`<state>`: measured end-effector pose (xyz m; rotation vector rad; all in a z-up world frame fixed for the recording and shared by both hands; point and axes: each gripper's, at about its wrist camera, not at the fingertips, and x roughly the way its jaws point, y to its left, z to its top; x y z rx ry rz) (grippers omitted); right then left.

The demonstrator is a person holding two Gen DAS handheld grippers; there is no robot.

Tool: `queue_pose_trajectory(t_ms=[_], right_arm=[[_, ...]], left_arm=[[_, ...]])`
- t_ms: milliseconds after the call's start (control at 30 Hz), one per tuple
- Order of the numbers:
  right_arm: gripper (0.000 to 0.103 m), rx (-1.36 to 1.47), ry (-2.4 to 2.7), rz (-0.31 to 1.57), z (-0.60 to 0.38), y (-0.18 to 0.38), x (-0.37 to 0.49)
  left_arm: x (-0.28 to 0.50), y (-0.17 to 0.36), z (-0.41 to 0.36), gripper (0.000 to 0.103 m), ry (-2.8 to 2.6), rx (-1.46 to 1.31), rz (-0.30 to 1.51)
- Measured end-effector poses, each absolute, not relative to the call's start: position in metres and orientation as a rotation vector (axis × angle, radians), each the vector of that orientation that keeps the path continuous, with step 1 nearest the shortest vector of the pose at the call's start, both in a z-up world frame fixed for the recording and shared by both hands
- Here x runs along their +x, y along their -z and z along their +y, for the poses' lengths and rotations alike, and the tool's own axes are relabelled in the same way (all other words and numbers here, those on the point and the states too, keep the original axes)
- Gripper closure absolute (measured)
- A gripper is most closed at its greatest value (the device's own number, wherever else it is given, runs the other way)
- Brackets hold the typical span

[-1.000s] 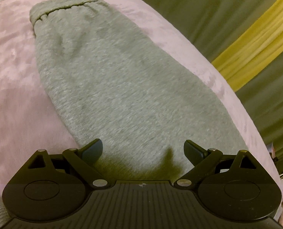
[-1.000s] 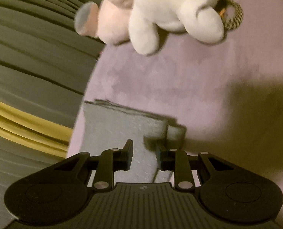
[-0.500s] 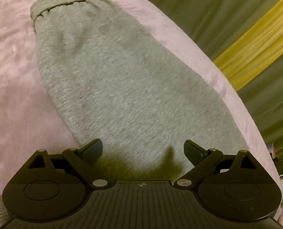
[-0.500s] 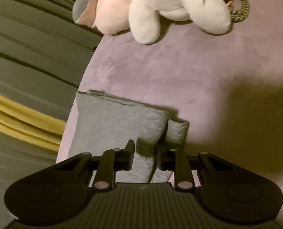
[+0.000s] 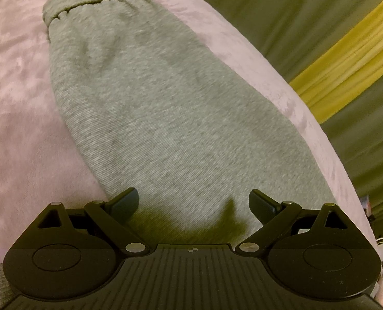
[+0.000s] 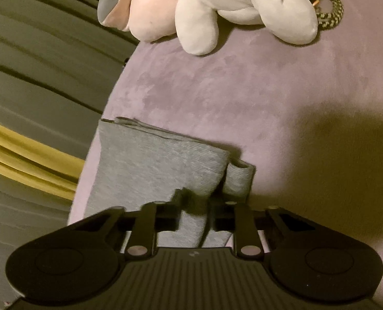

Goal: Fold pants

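Pants [image 6: 150, 170] flat on purple bedspread [image 6: 281, 98], hem end toward 12 o'clock of right gripper [image 6: 195, 208], jaws now closing from narrow gap onto cuff fabric between them; left gripper [image 5: 194, 201] unchanged, wide over cloth, empty; lift-and-fold likely next.

I recorded heather-grey pants [image 5: 165, 118] on a mauve bed cover [image 6: 256, 98]. Both grippers were black. The plush toy [image 6: 217, 2] was white and pink; the curtain [image 5: 307, 25] olive, with one yellow stripe.
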<state>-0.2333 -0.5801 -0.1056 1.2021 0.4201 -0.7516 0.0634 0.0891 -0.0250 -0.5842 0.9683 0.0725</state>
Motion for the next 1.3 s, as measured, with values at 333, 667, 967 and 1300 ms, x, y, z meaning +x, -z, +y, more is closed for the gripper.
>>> queue_pose_trajectory(t_ms=[333, 667, 967, 1300], right_arm=[[0.098, 1.292, 0.612, 0.170, -0.573, 0.081, -0.266], [0.092, 1.027, 0.879, 0.419, -0.572, 0.076, -0.263], [0.081, 0.952, 0.757, 0.509, -0.565, 0.082, -0.237], [0.080, 0.987, 0.721, 0.540, -0.573, 0.093, -0.227]], left_arm=[[0.063, 0.026, 0.091, 0.006, -0.075, -0.619, 0.971], [0.064, 0.026, 0.092, 0.005, -0.077, -0.621, 0.972], [0.064, 0.027, 0.090, 0.005, -0.077, -0.607, 0.973], [0.065, 0.028, 0.089, 0.005, -0.077, -0.605, 0.976]])
